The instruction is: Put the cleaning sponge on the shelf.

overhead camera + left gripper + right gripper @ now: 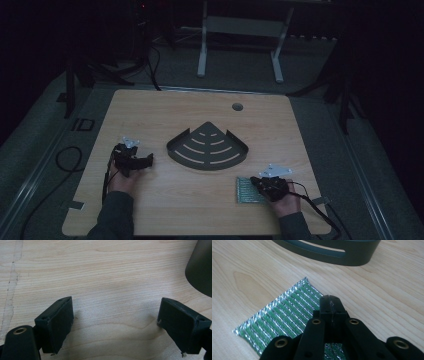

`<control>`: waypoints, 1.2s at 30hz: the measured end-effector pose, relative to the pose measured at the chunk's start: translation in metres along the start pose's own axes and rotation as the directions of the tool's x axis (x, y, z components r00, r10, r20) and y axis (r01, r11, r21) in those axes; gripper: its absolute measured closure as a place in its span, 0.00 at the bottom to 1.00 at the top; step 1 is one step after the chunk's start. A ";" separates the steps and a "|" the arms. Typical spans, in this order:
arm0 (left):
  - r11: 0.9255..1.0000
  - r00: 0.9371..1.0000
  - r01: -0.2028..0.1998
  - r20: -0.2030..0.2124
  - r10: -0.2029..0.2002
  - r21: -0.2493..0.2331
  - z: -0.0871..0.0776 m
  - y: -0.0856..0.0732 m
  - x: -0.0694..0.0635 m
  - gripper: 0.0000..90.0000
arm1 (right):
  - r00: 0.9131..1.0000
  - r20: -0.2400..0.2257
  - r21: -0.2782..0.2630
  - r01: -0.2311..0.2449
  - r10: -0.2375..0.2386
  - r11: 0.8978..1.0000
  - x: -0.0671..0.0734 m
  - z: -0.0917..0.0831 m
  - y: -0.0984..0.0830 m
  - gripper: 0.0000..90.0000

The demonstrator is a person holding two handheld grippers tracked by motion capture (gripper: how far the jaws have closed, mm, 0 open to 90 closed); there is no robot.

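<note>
Currently: left gripper (147, 160) hovering over bare wooden table (150, 115), jaws spread wide, gripping nothing. Right gripper (329, 301) sitting with jaws pressed together over green-and-silver scouring cloth (284, 317) lying flat near front right edge; actual pinch impossible to confirm. Dark slotted corner shelf (207, 147) resting mid-table, apart from both.

Bare counter (150, 120) lies open all around; only the dark slotted tray (207, 147) at the middle blocks passage.

Dim room, grey floor (45, 125), white frame (240, 30) behind wooden table (150, 115)
</note>
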State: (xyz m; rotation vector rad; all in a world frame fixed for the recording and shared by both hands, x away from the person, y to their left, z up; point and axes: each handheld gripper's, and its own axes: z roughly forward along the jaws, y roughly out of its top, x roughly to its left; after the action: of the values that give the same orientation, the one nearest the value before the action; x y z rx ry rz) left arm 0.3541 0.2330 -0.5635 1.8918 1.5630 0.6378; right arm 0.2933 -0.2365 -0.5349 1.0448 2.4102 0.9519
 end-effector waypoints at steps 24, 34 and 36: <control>1.000 1.000 -0.003 0.001 0.003 0.002 0.000 0.001 0.000 0.15 | 0.980 0.140 -0.005 -0.140 0.139 0.990 -0.036 -0.012 -0.013 0.99; 1.000 1.000 -0.001 0.001 0.001 0.000 0.001 0.001 0.000 0.15 | 0.981 0.148 -0.015 -0.122 0.123 0.992 -0.041 -0.023 -0.007 0.96; 1.000 1.000 -0.001 0.001 0.001 0.000 0.001 0.001 0.000 0.15 | 0.982 0.149 -0.017 -0.117 0.118 0.993 -0.045 -0.028 -0.005 0.94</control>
State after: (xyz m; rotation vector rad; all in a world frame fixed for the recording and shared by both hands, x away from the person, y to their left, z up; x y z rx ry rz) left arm 0.3556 0.2327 -0.5635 1.8930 1.5608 0.6373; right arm 0.3060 -0.2844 -0.5163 1.2219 2.2424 0.8859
